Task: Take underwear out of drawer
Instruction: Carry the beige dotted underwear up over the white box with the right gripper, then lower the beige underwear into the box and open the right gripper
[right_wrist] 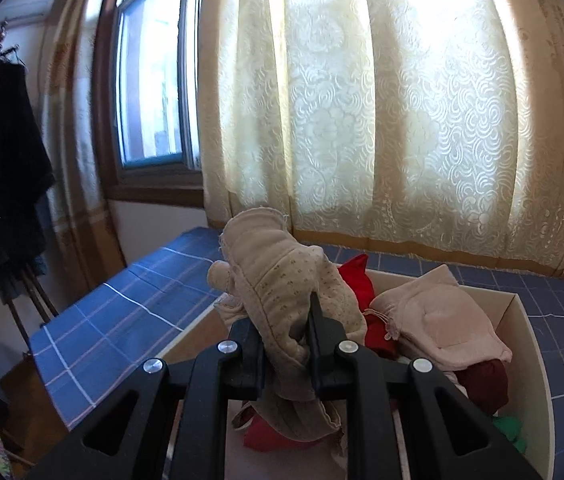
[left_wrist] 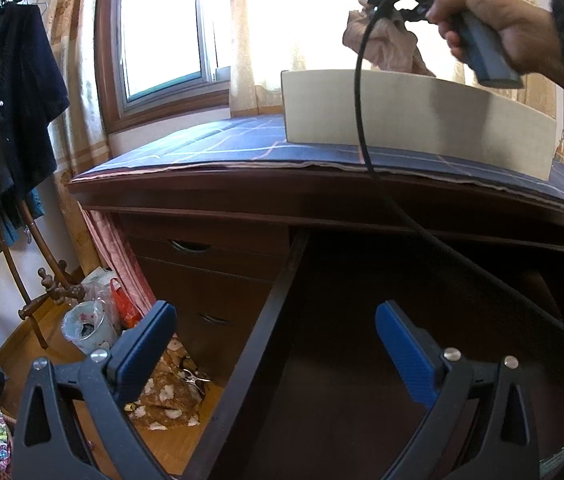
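My right gripper (right_wrist: 286, 336) is shut on beige patterned underwear (right_wrist: 282, 280) and holds it above a white box (right_wrist: 522, 320) on the desk top. In the left wrist view the same underwear (left_wrist: 386, 46) hangs from the right gripper (left_wrist: 378, 8) above the box (left_wrist: 414, 116). The box holds pink (right_wrist: 438, 328), red (right_wrist: 356, 280) and dark red garments. My left gripper (left_wrist: 275, 326) is open and empty, low over the pulled-out dark wooden drawer (left_wrist: 362, 360). The drawer's inside is dark.
The desk top carries a blue checked cloth (right_wrist: 121, 320). A cable (left_wrist: 358, 92) hangs from the right gripper across the box and drawer. Closed side drawers (left_wrist: 209, 264), a bin (left_wrist: 85, 328) and a coat stand with dark clothes (left_wrist: 5, 108) stand at the left. Curtains (right_wrist: 362, 100) hang behind.
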A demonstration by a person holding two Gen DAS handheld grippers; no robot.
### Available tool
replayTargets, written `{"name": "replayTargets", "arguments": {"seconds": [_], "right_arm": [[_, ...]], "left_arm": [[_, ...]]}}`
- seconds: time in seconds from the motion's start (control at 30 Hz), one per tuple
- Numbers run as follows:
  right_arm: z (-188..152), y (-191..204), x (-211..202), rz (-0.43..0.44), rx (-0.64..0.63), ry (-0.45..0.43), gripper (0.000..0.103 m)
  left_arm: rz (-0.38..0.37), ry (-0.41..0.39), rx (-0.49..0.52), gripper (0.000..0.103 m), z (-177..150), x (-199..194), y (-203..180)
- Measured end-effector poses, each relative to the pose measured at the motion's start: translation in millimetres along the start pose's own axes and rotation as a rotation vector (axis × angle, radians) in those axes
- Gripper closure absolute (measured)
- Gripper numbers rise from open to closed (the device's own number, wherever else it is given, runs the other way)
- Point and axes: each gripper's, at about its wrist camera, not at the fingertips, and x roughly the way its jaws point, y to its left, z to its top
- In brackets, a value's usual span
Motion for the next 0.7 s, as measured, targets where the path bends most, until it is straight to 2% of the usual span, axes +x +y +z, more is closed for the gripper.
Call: {"name": "replayTargets", "arguments": {"seconds": [0.37,0.7], "right_arm": [[-6,5,53,-0.084,-0.023,0.118,0.085],[-8,16,75,-0.074,-0.062,0.228,0.085]], "left_arm": [[-0.017,0.013,-0.002,0.001,1,1,1],[0.008,0.046,0.011,0.001,2,5,-3]]}}
